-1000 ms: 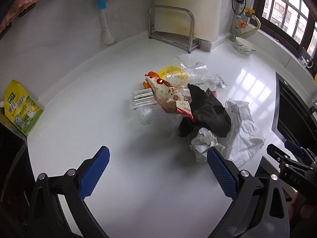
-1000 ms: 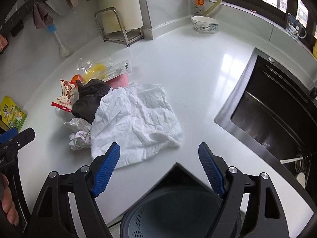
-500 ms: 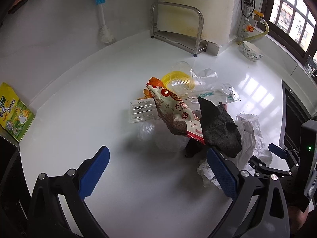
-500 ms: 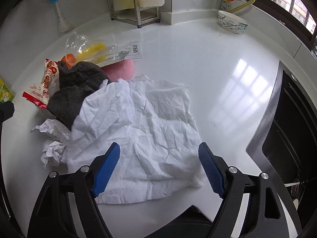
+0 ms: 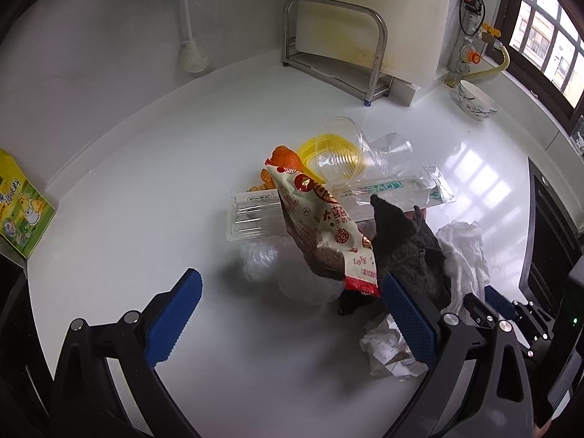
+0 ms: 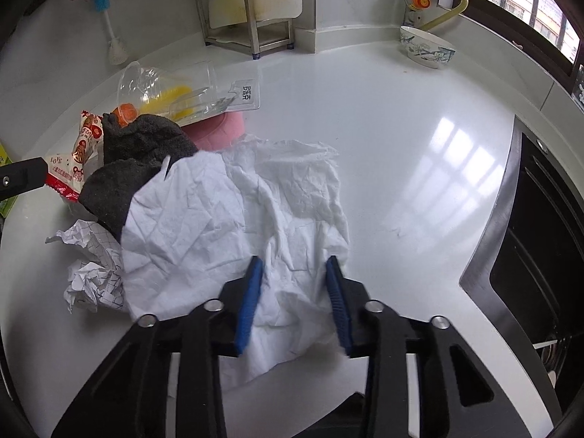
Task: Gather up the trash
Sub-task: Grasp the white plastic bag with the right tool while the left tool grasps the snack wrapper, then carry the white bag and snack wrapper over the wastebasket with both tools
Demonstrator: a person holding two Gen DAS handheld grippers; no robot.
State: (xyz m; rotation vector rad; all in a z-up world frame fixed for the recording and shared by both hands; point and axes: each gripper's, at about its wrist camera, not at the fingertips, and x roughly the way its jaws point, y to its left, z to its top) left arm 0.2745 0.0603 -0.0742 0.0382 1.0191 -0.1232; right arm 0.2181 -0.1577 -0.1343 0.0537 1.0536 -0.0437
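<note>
A trash pile lies on the white counter (image 5: 146, 189): a red-and-white snack wrapper (image 5: 321, 226), a dark grey cloth (image 5: 408, 248), clear plastic cups (image 5: 339, 153), flat clear packaging (image 5: 255, 215), orange peel (image 5: 284, 155) and crumpled gridded paper (image 5: 387, 346). My left gripper (image 5: 290, 279) hangs open just before the wrapper, nothing between its blue pads. A large crumpled white paper sheet (image 6: 233, 226) spreads out beside the cloth (image 6: 138, 153). My right gripper (image 6: 294, 266) sits on the sheet's near part, its jaws closing, with paper bunched between the pads.
A dark sink (image 6: 540, 237) opens at the right. A patterned bowl (image 6: 427, 49), a metal rack (image 5: 335, 47) and a blue-topped brush (image 5: 189, 47) stand along the back wall. A green-yellow box (image 5: 18, 204) lies at the left edge.
My right gripper came down onto the white sheet and its jaws narrowed from wide open to a pinch on the paper. My left gripper drew closer to the pile, still open.
</note>
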